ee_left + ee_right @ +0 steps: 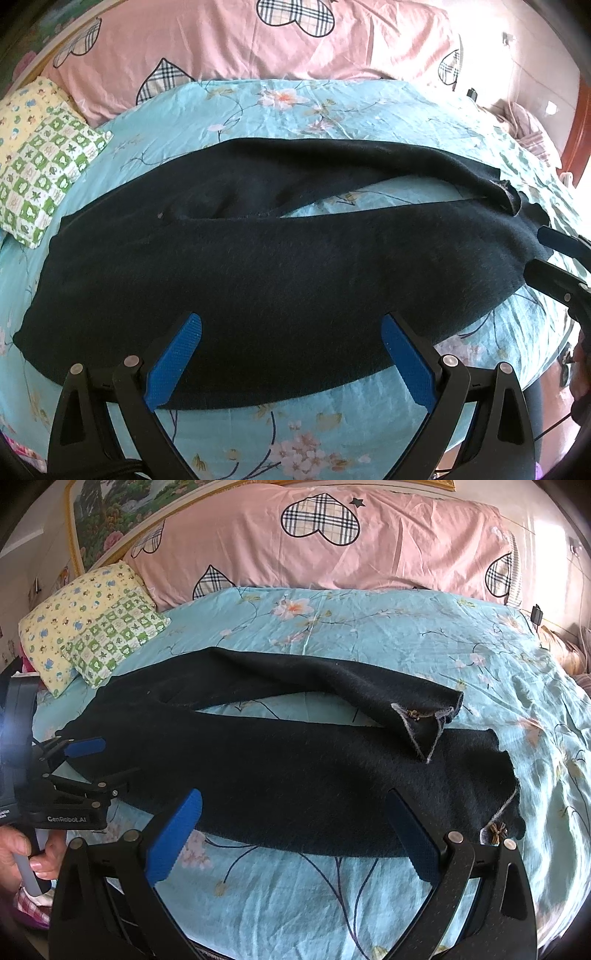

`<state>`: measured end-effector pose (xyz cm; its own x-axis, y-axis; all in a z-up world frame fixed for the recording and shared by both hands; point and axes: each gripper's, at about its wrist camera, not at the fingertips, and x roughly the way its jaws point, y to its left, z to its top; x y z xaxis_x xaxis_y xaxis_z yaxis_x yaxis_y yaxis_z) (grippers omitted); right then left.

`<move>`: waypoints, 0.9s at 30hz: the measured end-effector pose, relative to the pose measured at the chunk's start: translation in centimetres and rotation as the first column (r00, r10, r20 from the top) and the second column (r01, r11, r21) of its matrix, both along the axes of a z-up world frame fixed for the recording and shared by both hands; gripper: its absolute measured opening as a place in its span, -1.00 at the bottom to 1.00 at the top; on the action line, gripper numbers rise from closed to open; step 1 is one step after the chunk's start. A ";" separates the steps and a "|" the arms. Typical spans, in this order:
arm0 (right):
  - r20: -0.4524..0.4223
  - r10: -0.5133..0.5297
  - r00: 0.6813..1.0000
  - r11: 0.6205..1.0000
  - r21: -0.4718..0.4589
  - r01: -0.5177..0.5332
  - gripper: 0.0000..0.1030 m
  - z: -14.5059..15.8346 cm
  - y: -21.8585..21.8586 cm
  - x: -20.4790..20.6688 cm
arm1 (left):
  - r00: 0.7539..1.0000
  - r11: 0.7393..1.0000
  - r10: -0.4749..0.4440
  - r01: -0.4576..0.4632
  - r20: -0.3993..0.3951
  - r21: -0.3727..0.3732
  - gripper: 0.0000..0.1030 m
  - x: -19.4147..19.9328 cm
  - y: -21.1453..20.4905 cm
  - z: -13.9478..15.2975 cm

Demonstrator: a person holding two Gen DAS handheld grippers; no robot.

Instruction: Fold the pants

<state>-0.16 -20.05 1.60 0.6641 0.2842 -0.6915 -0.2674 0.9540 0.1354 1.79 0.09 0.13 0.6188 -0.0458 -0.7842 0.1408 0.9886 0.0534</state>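
A: How do the pants (pixel 280 768) lie?

B: Flat across the blue floral sheet (pixel 369 635), waist toward the left gripper (pixel 291 354), both cuffs toward the right gripper (pixel 295 834). The near leg runs just ahead of both tools; the far leg (pixel 332 686) splays away beyond it, with a wedge of sheet showing between the two. Its cuff (pixel 424 731) is flipped over and rests on the near leg.

A: How will they handle?

B: My judgement: thick, fuzzy knit, soft and limp, with no stiffness to hold a shape. Light enough to lift by a pinch, but anything unsupported will sag and drag on the sheet. The nap should grip the ribbed pads well, so slipping is a small worry. The hems look frayed, so I would not pinch only the raw edge.

A: Where to take hold?

B: For the left tool, the waistband corner off to its left side. For the right, the near cuff (pixel 502 812), just past its right finger, taking both layers.

A: And the tools?

B: Both have their jaws spread wide, holding nothing, poised over the near edge of the cloth.

A: Beyond the pants?

B: A green checked pillow (pixel 118 635) sits far off to the left, and a pink heart-print bolster (pixel 332 542) lies straight ahead behind everything.
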 end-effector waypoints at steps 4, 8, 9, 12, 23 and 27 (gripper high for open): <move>0.005 0.008 1.000 1.000 -0.012 -0.008 0.94 0.1 0.0 0.1 | 1.000 1.000 -0.016 0.015 0.011 0.021 0.91 0.5 0.1 0.3; 0.013 0.016 1.000 1.000 -0.024 -0.015 0.93 0.5 0.0 0.8 | 0.999 0.999 -0.024 0.023 0.025 0.037 0.91 1.3 0.6 0.8; 0.017 0.016 1.000 1.000 -0.023 -0.015 0.93 0.7 -0.1 1.0 | 0.999 0.999 -0.024 0.023 0.027 0.041 0.91 1.5 0.6 0.9; 0.026 0.022 0.999 0.999 -0.029 -0.022 0.94 1.1 0.0 1.6 | 0.999 0.998 -0.033 0.031 0.035 0.049 0.91 2.3 1.0 1.4; 0.042 0.087 0.995 0.992 -0.097 -0.082 0.93 2.0 0.2 5.7 | 0.991 0.986 -0.122 0.116 0.048 0.117 0.91 7.5 1.4 2.8; 0.029 0.100 0.995 0.988 -0.118 -0.096 0.93 2.0 -0.1 7.6 | 0.984 0.977 -0.172 0.166 0.035 0.135 0.91 10.3 1.3 3.2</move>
